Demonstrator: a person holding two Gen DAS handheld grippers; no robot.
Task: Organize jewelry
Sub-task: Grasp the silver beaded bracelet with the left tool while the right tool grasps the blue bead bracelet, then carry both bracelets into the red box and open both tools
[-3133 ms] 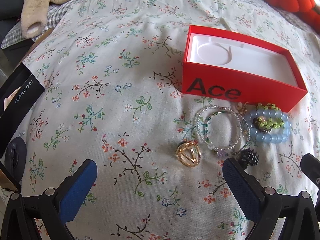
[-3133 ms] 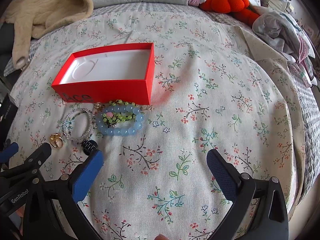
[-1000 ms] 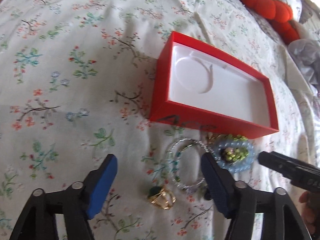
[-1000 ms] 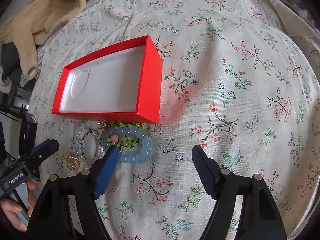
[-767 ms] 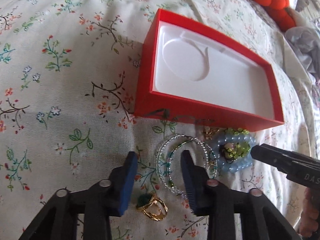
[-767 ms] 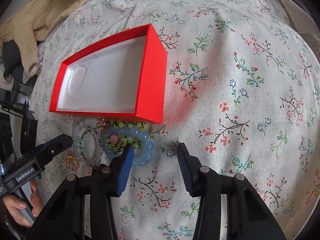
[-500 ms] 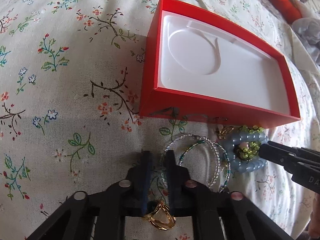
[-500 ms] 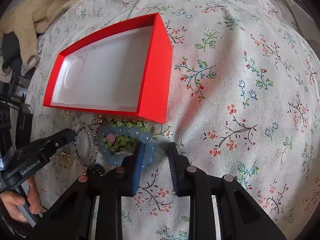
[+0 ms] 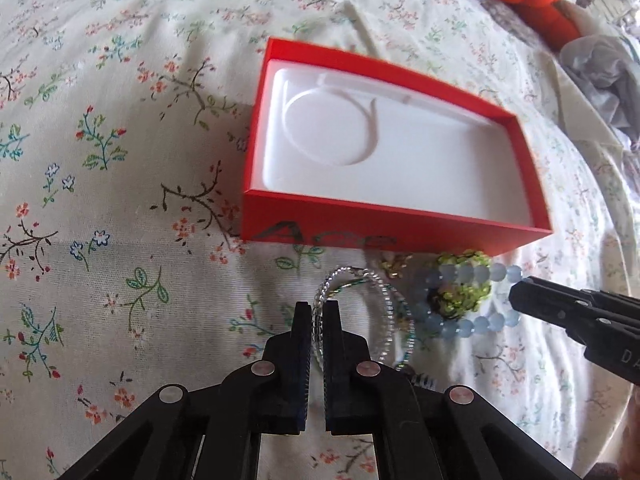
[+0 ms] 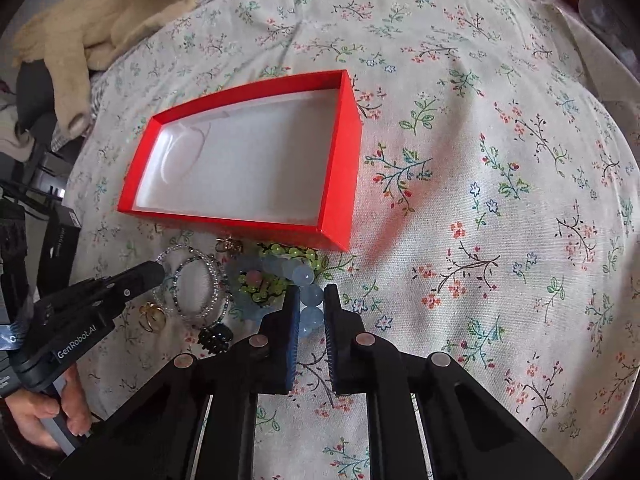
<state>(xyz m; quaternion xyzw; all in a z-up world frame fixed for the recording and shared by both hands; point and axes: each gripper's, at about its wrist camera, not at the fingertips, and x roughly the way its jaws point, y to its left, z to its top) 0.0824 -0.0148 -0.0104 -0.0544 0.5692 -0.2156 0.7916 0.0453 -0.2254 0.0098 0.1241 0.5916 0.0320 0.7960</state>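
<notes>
Left gripper point(image 9: 317, 312): black fingers pinched on the rim of the clear beaded bangle point(image 9: 360, 312), a thin glassy hoop lying flat on the bed
Right gripper point(image 10: 311, 300): jaws closing around the pale blue bead bracelet point(image 10: 308, 292), round frosted beads between the ribbed pads
Red box point(image 9: 400, 232): open card rectangle, moulded white liner with a circular recess, just behind the jewelry
Bedspread point(image 10: 480, 160): soft floral cotton
</notes>
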